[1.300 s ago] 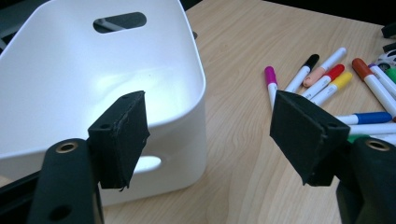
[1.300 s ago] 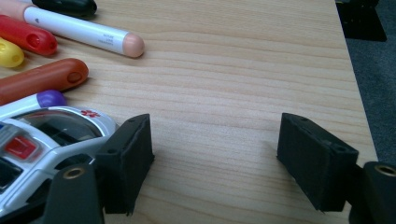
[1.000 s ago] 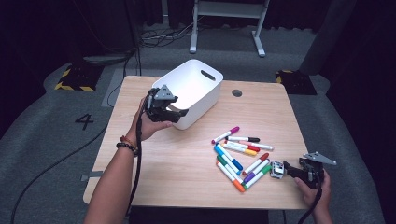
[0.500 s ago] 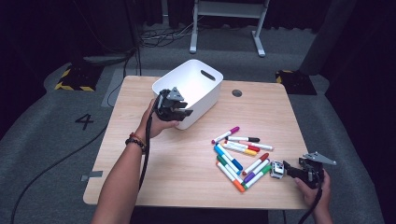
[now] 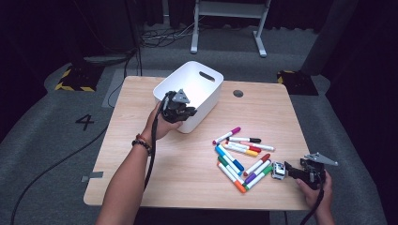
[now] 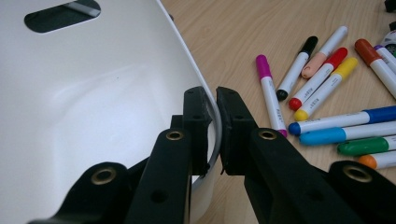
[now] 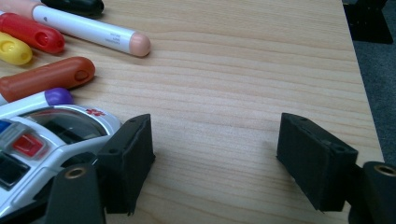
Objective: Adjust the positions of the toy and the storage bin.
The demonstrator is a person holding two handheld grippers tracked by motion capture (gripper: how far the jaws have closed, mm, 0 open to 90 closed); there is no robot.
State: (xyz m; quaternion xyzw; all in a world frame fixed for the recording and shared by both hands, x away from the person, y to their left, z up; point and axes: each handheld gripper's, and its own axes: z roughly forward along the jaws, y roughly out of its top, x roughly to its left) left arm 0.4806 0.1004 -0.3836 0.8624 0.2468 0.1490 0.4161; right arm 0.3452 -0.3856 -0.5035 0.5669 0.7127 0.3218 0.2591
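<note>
The white plastic bin point(image 5: 193, 93) is stood toward the far left of the wooden table point(image 5: 187, 183), with a slot handle seen in its far wall. Its near rim is pinched by the left gripper point(image 6: 212, 126): one jaw is set inside the wall and the other outside, and the jaws have just been closing onto that rim, which is now clamped between the pads. In the high view the left gripper point(image 5: 180, 108) is held at the bin's near edge.

A loose cluster of coloured markers point(image 5: 241, 157) is spread on the table to the right of the bin, well apart from it.

At the near right corner the right gripper point(image 5: 281, 171) is held low over the table, its jaws spread wide with bare wood between them. A small white toy car point(image 7: 42, 135) is lodged against the outer side of one jaw, just beside the markers.
</note>
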